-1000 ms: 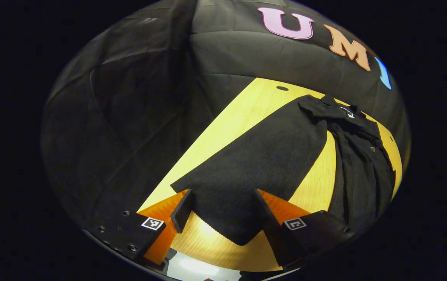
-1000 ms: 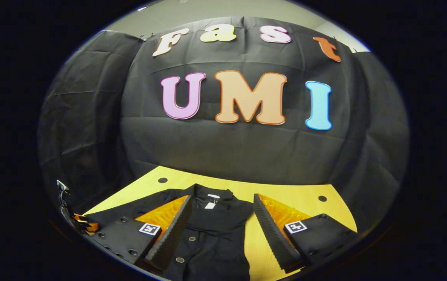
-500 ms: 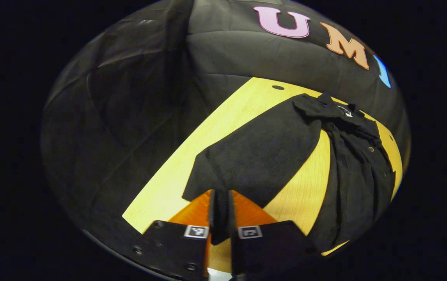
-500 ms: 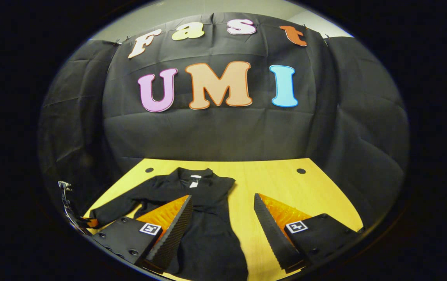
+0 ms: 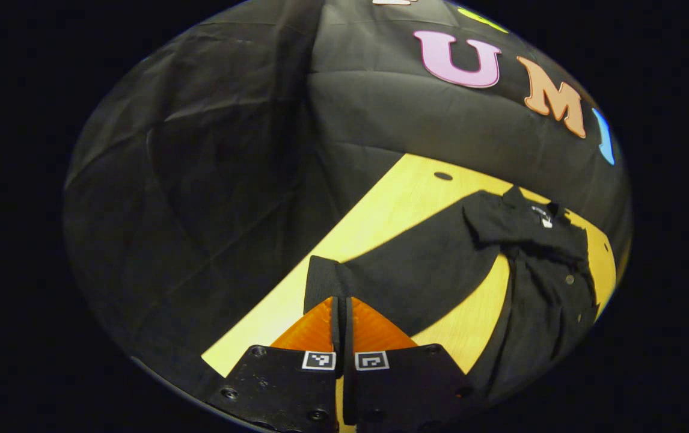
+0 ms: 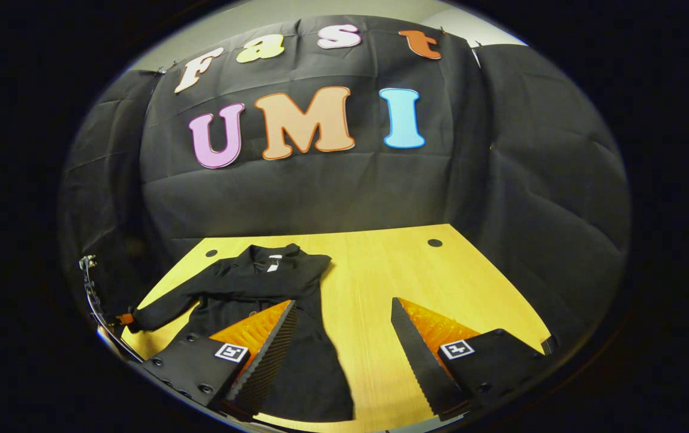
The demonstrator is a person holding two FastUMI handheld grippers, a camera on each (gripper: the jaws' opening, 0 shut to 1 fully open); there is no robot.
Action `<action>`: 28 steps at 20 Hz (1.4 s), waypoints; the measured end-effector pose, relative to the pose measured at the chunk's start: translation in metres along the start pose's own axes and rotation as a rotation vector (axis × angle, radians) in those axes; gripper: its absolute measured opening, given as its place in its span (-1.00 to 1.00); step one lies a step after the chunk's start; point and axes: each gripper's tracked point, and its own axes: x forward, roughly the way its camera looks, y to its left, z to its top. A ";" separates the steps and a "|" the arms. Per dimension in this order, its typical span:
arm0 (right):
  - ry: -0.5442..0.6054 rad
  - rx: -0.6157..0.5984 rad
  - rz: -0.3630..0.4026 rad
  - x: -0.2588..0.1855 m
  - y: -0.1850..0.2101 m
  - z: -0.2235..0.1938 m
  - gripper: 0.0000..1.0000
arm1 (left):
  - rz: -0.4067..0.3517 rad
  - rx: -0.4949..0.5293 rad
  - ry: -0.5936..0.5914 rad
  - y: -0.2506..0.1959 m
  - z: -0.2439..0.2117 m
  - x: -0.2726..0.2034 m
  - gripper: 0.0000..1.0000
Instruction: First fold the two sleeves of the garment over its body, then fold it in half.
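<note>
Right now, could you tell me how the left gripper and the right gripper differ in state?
The left gripper is shut, both fingers pinching the cuff of the black garment's sleeve; the right gripper stands open and holds nothing. The left sits at the sleeve's end, the right over the garment's body and the wooden table. Both point toward the garment.

the garment (image 6: 260,288) lies on the table (image 6: 416,270) toward its left side, collar toward the wall, one sleeve (image 5: 416,270) stretched leftward.

A black button-front garment (image 6: 272,337) lies flat, collar toward the wall, one sleeve (image 5: 416,276) stretched sideways, cuff raised.
</note>
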 end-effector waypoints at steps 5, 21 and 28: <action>-0.007 0.078 -0.051 -0.008 -0.045 0.001 0.99 | -0.130 0.061 -0.186 -0.088 0.127 0.016 -1.00; 0.014 0.248 -0.277 -0.062 -0.166 -0.038 0.97 | -0.692 0.281 -0.137 -0.544 0.116 0.015 -1.00; 0.043 0.232 -0.242 -0.061 -0.164 -0.051 0.98 | -0.784 0.264 -0.086 -0.569 0.093 -0.034 0.18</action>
